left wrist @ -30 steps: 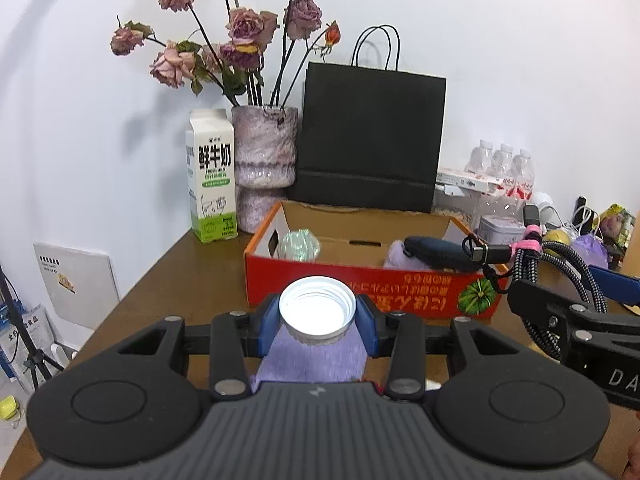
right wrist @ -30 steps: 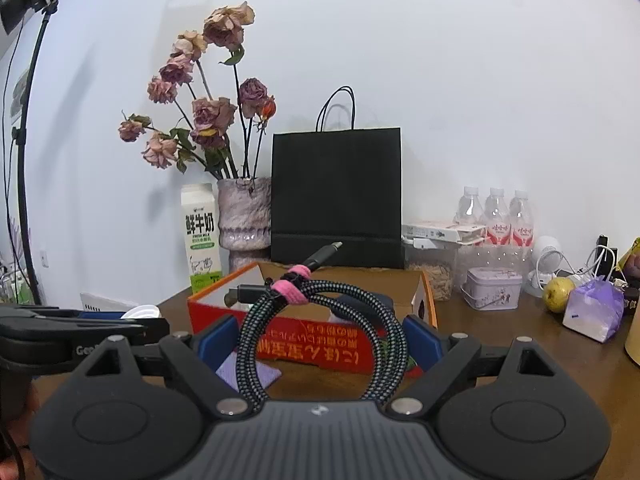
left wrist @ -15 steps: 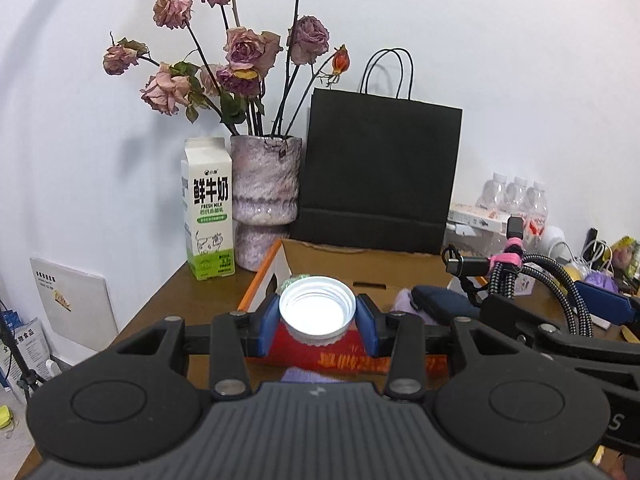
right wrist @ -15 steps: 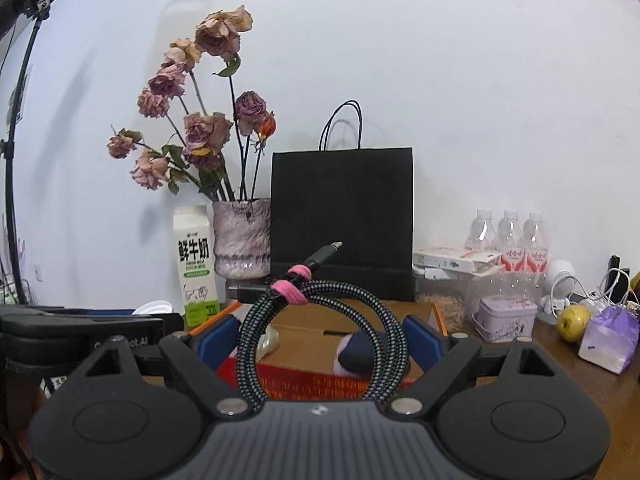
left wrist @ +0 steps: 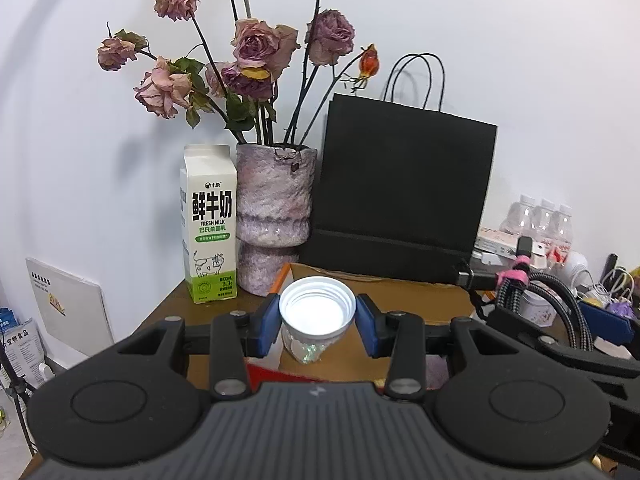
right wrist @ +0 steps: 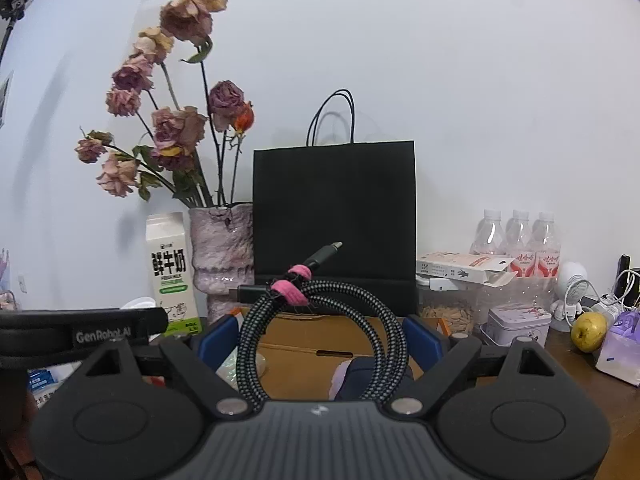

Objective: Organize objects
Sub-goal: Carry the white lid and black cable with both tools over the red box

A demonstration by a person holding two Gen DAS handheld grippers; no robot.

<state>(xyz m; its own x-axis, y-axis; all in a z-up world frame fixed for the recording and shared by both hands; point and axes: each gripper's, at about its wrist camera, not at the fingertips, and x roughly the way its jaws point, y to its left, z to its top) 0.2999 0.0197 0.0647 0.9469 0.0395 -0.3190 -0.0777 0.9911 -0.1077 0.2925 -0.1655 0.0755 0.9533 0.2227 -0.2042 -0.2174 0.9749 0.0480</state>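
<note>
My left gripper (left wrist: 317,322) is shut on a white ribbed cap (left wrist: 317,307), its blue pads on either side of the rim. It hangs over the left end of an open cardboard box (left wrist: 400,292) with a red outer wall. A glittery clear ball (left wrist: 305,354) lies in the box under the cap. My right gripper (right wrist: 320,344) is shut on a coiled braided cable (right wrist: 384,344) tied with pink straps, also over the box (right wrist: 320,334). A dark blue object (right wrist: 362,376) lies inside. The cable (left wrist: 536,286) shows at the right of the left wrist view.
Behind the box stand a milk carton (left wrist: 210,232), a vase of dried roses (left wrist: 274,208) and a black paper bag (left wrist: 400,200). On the right are water bottles (right wrist: 518,236), a small tin (right wrist: 516,322), a pear (right wrist: 588,332) and a purple pack (right wrist: 620,352).
Both grippers have moved forward to the box and risen a little, each keeping its load. The box's red front, fully visible before, has slid under the fingers.
</note>
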